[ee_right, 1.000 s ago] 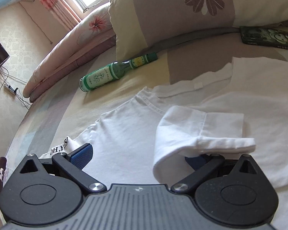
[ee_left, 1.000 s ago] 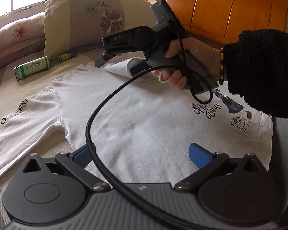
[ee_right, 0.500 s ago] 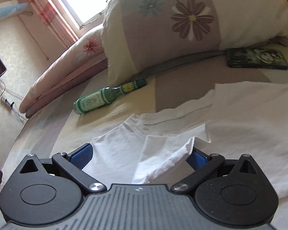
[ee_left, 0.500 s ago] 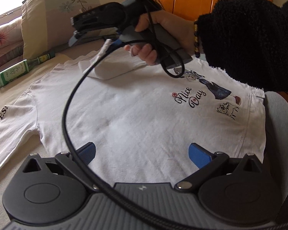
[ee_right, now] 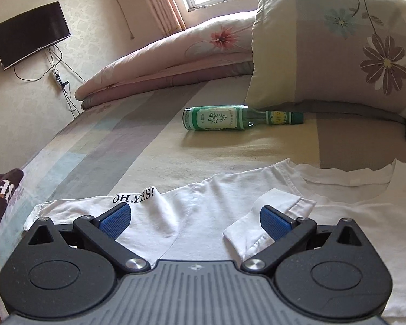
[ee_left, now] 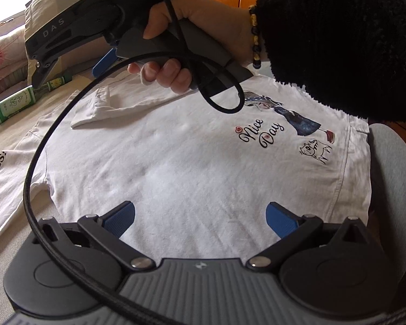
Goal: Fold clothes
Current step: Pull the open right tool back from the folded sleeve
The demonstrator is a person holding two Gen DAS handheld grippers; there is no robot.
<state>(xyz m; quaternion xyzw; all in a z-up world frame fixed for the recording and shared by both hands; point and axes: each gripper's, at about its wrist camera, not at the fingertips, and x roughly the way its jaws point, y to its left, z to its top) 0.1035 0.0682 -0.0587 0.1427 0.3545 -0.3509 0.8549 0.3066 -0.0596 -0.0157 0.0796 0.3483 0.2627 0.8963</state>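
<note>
Though the fold is barely begun, one step looks done. Nearest, the left gripper (ee_left: pixel 200 218) hovers over the hem of the shirt (ee_left: pixel 192 162), jaws wide apart and empty; the shirt lies flat on the bed (ee_right: pixel 230 146), print up. Beyond, the right gripper (ee_right: pixel 195 219) is likewise spread and holds nothing, with one sleeve (ee_right: pixel 273 216) already turned in onto the chest just beside its finger. Further out, the other sleeve (ee_right: pixel 94 203), lettered "OH,YES!", lies spread outward, unfolded. Body folds also appear left to do. Beyond, a bottle (ee_right: pixel 230 117) lies near the pillow (ee_right: pixel 338 48).
</note>
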